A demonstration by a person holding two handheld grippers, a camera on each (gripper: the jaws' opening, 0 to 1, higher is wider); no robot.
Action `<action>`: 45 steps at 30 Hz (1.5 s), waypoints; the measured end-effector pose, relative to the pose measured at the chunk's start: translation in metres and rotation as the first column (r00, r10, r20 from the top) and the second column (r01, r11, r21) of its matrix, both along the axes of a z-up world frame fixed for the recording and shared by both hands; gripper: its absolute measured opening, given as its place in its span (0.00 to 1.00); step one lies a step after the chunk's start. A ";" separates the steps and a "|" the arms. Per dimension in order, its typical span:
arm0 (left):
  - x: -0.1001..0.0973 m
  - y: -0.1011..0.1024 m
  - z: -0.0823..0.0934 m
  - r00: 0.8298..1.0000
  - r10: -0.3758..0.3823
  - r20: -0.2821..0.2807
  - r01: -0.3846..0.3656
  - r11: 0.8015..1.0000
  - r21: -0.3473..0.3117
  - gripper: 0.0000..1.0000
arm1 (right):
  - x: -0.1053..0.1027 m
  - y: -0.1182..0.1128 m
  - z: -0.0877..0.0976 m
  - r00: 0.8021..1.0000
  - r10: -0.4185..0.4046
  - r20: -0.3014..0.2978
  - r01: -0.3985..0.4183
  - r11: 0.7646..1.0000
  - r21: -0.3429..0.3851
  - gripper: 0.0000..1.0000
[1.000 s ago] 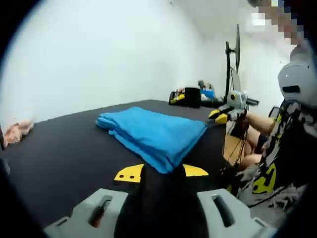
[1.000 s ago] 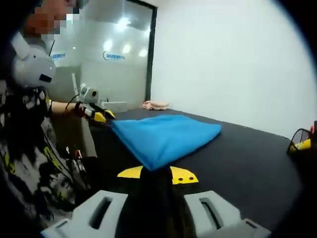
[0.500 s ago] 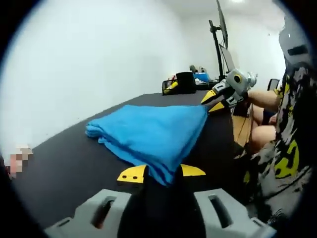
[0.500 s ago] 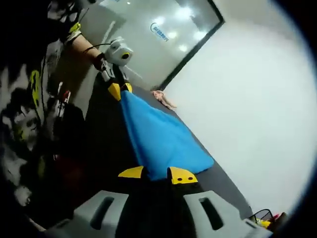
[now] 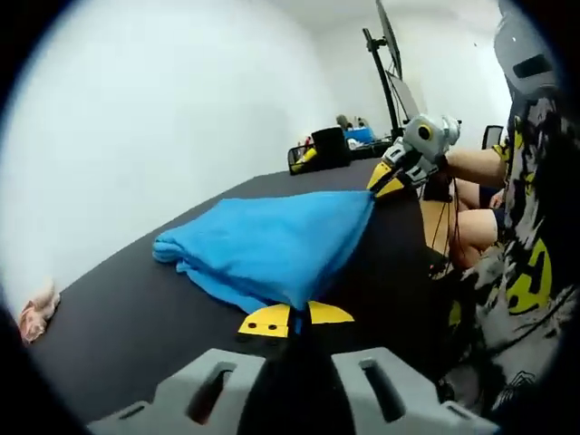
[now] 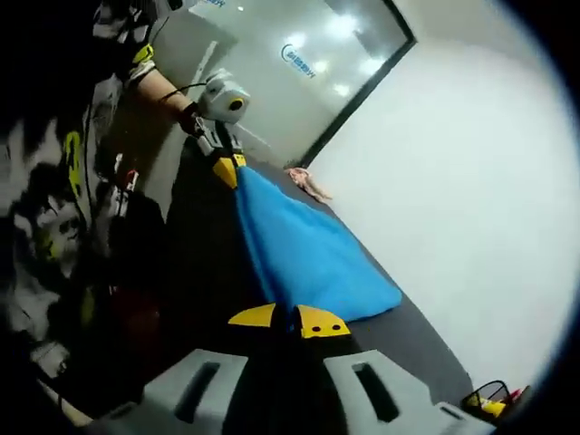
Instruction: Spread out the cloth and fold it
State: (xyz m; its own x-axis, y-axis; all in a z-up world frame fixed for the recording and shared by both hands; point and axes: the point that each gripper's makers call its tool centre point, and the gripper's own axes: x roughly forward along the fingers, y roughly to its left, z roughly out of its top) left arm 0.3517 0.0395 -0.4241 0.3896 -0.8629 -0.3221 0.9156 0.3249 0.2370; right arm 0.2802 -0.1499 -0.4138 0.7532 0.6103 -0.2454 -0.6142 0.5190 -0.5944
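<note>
Left gripper view: the left claw, its yellow-tipped jaws pinched together, grips a near corner of the blue cloth, which lies partly folded on the black bench, its near edge lifted between the two claws. Across the cloth, the right claw is clamped on the other near corner, held by a person's hand at the bench edge. A black container with small items sits at the far end of the bench near a white wall, and a pinkish object lies at the opposite end.

Right gripper view: the right claw, jaws closed, has the cloth corner pinched between its tips. The left claw holds the far corner, the cloth edge stretched taut between them. A glass partition stands behind.
</note>
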 end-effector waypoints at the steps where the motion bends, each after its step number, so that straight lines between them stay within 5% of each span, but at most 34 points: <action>1: 0.000 0.000 0.000 1.000 0.000 -0.002 0.000 1.000 -0.003 0.02 | 0.000 -0.002 0.000 1.000 -0.004 -0.002 0.004 1.000 0.009 0.13; 6: 0.001 -0.001 0.000 1.000 0.000 -0.029 -0.001 1.000 -0.027 0.02 | 0.016 -0.004 -0.001 0.999 -0.038 0.016 0.038 0.999 0.035 0.13; 10: 0.002 -0.002 0.006 0.999 -0.002 -0.052 -0.001 0.998 -0.056 0.02 | 0.026 0.003 -0.004 1.000 -0.022 0.010 0.021 0.999 0.039 0.01; 12: 0.003 -0.001 0.012 0.996 0.010 -0.086 -0.018 0.996 -0.090 0.01 | 0.024 0.002 -0.002 0.999 -0.019 -0.031 0.021 0.998 0.055 0.01; 14: 0.003 -0.001 0.025 0.994 0.012 -0.105 -0.028 0.987 -0.157 0.01 | 0.020 0.004 0.011 1.000 -0.010 -0.029 0.013 0.994 0.111 0.01; 16: 0.007 0.001 0.030 0.997 0.025 -0.071 -0.035 0.989 -0.143 0.01 | 0.018 0.000 0.025 1.000 -0.015 -0.024 0.019 0.987 0.158 0.01; 20: 0.005 0.001 0.044 0.995 0.014 -0.094 -0.030 0.985 -0.169 0.01 | 0.018 -0.002 0.044 0.999 -0.017 -0.043 0.027 0.970 0.240 0.01; 25: -0.013 0.012 0.066 0.996 0.017 -0.090 -0.033 0.982 -0.188 0.01 | -0.009 0.012 0.063 0.997 0.056 -0.049 -0.041 0.964 0.263 0.01; 31: -0.031 0.017 0.108 0.989 -0.002 -0.149 -0.035 0.968 -0.247 0.01 | -0.027 0.019 0.114 0.998 0.068 -0.011 -0.063 0.959 0.277 0.01; 39: 0.047 0.001 0.108 0.970 0.032 -0.240 -0.089 0.970 -0.227 0.01 | 0.063 -0.011 0.128 0.999 -0.007 -0.054 0.028 0.922 0.387 0.01; 45: 0.135 -0.025 0.094 0.922 0.073 -0.379 -0.141 0.978 -0.153 0.01 | 0.149 -0.029 0.122 0.989 -0.043 -0.141 0.095 0.917 0.388 0.01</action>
State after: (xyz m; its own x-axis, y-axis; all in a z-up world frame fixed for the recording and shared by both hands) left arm 0.4868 0.0147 -0.3304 0.3649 -0.8780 -0.3098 0.8840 0.4312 -0.1809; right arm 0.4290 -0.1788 -0.2920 0.7754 0.6247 -0.0925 -0.6250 0.7383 -0.2537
